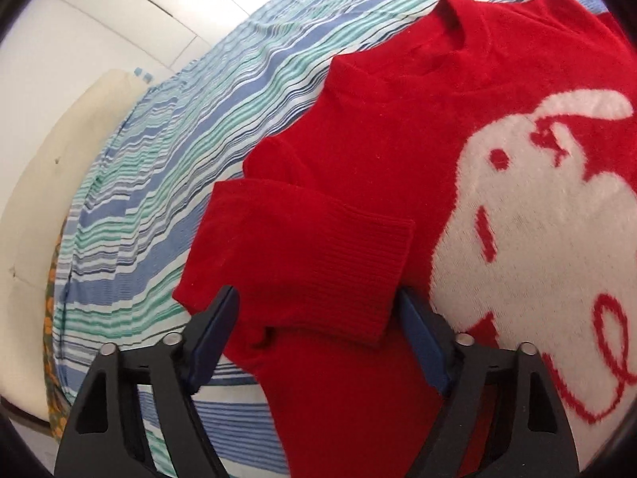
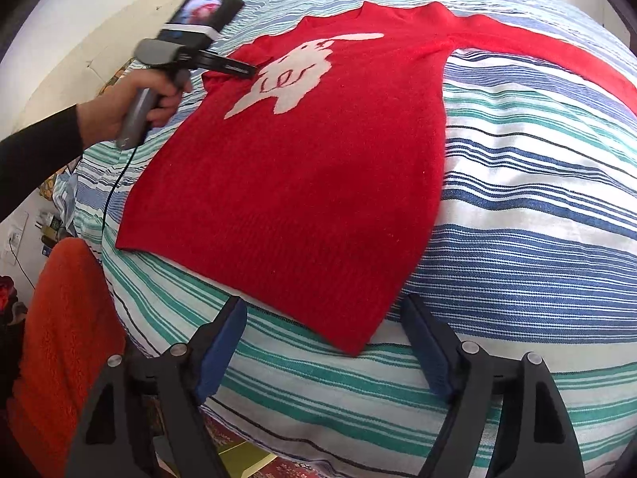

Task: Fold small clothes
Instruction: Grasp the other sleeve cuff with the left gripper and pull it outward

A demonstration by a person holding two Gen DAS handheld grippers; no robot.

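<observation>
Red sweater [image 2: 302, 183] lay flat, front up, on the bed's striped sheet [image 2: 537, 219], white rabbit-like motif [image 2: 294, 75] on the chest with a looping red script mark, not readable as letters; no brand or label seen. One sleeve [image 1: 302, 247] was folded across the body, cuff lying next to the motif; the other sleeve [image 2: 557, 47] was stretched out over the sheet. Left hand-held gripper [image 1: 318, 318] was open, jaws straddling the folded sleeve's cuff, gripping nothing. Right hand-held gripper [image 2: 324, 326] was open too, above the hem corner, apart from it. Risks, as a guess: the folded sleeve could slide back, being loose knit on a soft bed; a pinch at the hem might catch the sheet as well; folding with one sleeve out would give a lopsided bundle. An orange knit [image 2: 63, 338] sat off the bed's edge.
</observation>
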